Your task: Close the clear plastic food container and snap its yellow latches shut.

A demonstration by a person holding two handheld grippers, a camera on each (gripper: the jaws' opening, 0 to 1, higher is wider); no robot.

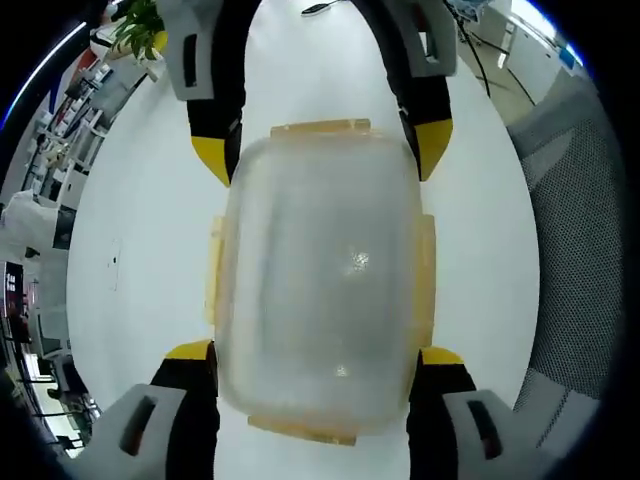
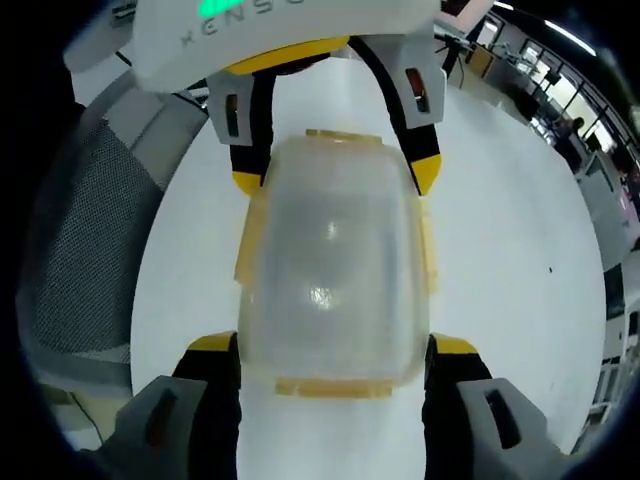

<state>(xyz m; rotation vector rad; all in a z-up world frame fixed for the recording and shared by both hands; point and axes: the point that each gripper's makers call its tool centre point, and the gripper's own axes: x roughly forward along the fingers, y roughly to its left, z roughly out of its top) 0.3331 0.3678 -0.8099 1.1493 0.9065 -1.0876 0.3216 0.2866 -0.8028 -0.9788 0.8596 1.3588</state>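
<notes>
On the white table (image 1: 130,250), between both pairs of jaws, sits the clear plastic food container (image 1: 320,280), its frosted lid on top and seemingly seated on the base. Yellow latches line its rim: one at the near end (image 1: 300,428), one at the far end (image 1: 320,128), and one on each long side (image 1: 213,270); whether any is snapped down I cannot tell.

Seen from the left gripper view, the left gripper (image 1: 313,352) has its jaws spread wide, a yellow-tipped finger (image 1: 187,352) on either side of the container's near end, close against the walls; whether they touch is unclear. From the far side the right gripper (image 1: 322,155) reaches in, its fingers likewise spread and flanking the far corners.

Seen from the right gripper view, the same container (image 2: 332,270) lies lengthwise, with the right gripper (image 2: 335,345) straddling its near end and the left gripper (image 2: 338,178) straddling the far end; all four tips sit just beside the container's corners.

Around the container the tabletop is bare on both long sides, giving free room to left and right. A grey mesh chair back (image 1: 575,230) stands off the table's edge on one side. A potted plant (image 1: 138,28) and a dark cable (image 1: 322,8) lie near the far edge, well apart from the container.
</notes>
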